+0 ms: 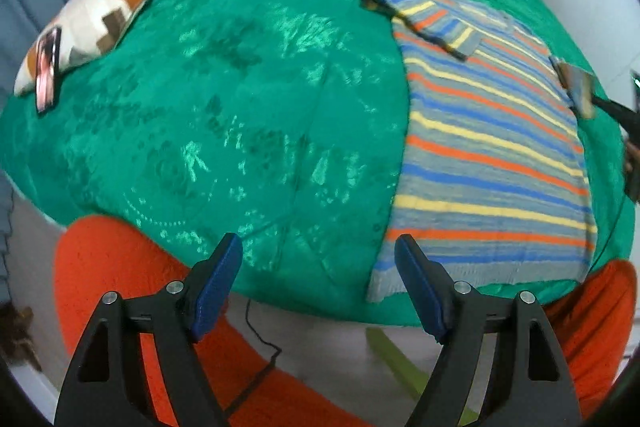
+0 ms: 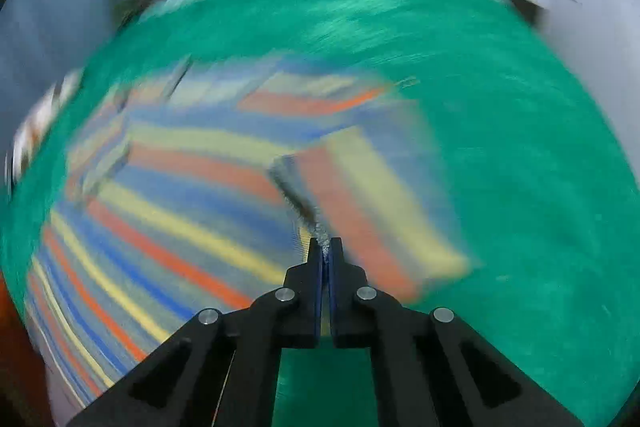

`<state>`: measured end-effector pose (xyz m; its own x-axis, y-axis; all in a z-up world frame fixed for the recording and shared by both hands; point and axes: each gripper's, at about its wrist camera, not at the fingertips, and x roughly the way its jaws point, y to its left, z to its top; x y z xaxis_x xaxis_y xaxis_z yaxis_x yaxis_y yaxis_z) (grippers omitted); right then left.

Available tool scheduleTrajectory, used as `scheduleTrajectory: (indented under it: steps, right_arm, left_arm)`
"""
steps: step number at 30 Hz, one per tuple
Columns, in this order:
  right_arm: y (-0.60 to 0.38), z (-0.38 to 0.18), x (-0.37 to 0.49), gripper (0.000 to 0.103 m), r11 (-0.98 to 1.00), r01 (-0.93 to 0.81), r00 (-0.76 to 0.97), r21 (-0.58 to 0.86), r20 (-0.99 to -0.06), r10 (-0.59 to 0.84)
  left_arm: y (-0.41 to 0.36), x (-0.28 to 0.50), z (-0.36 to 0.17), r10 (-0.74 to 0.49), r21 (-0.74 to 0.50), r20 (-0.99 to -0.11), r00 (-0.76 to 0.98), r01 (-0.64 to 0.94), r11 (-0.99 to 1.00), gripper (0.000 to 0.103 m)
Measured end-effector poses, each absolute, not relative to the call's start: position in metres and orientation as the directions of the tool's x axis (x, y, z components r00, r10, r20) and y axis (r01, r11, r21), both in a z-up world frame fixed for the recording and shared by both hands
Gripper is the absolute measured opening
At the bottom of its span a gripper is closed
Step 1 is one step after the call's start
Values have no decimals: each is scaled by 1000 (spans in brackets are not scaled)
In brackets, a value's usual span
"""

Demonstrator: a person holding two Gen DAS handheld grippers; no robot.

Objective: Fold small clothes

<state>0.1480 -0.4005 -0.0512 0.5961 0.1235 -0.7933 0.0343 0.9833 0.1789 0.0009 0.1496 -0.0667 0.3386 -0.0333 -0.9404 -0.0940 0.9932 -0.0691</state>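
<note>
R wrist view badly motion-blurred; detail on far side of bed lost. Striped shirt [image 1: 496, 147] lies flat on green blanket [image 1: 240, 87], near sleeve folded in. R gripper [image 2: 325, 247] pinched tight on a sleeve edge [image 2: 308, 211]. L gripper [image 1: 318, 251] spread wide, holding nothing, above blanket's near edge beside shirt hem.

We see a shirt [image 1: 496, 155] striped grey, blue, orange and yellow on a green blanket [image 1: 240, 87], beside a brown-and-cream patterned pillow [image 1: 100, 15].
</note>
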Motion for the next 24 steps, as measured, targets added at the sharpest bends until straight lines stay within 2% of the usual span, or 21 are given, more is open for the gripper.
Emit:
scheduleTrajectory:
  steps: [3, 6, 9, 13, 18, 20, 23, 24]
  right_arm:
    - [-499, -43, 117, 2, 902, 297, 633, 315, -772, 61]
    - [-562, -53, 89, 2, 817, 440, 627, 372, -779, 17]
    - [-584, -71, 76, 2, 761, 485, 619, 431, -784, 49]
    - [-583, -82, 74, 2, 741, 535, 580, 406, -814, 28]
    - [-593, -86, 53, 2, 708, 585, 548, 395, -836, 14]
    - [-595, -84, 50, 2, 698, 548, 595, 461, -801, 62]
    - [-596, -89, 47, 11, 647, 529, 640, 549, -759, 121]
    - [-598, -92, 39, 26, 613, 536, 654, 580, -745, 131]
  left_arm:
    - [143, 9, -72, -50, -84, -944, 327, -91, 992, 80]
    - [123, 17, -72, -69, -88, -943, 327, -44, 995, 80]
    - [98, 19, -66, -79, -76, -939, 335, 21, 997, 80]
    - [78, 16, -59, -53, -26, -936, 347, 84, 996, 80]
    - [79, 12, -65, -54, -30, -944, 327, 79, 996, 80]
    - [81, 13, -70, -61, -43, -949, 309, 66, 997, 80]
    - [82, 13, -71, -74, -58, -948, 309, 59, 997, 80]
    - [82, 13, -71, -76, -60, -947, 313, 60, 996, 80]
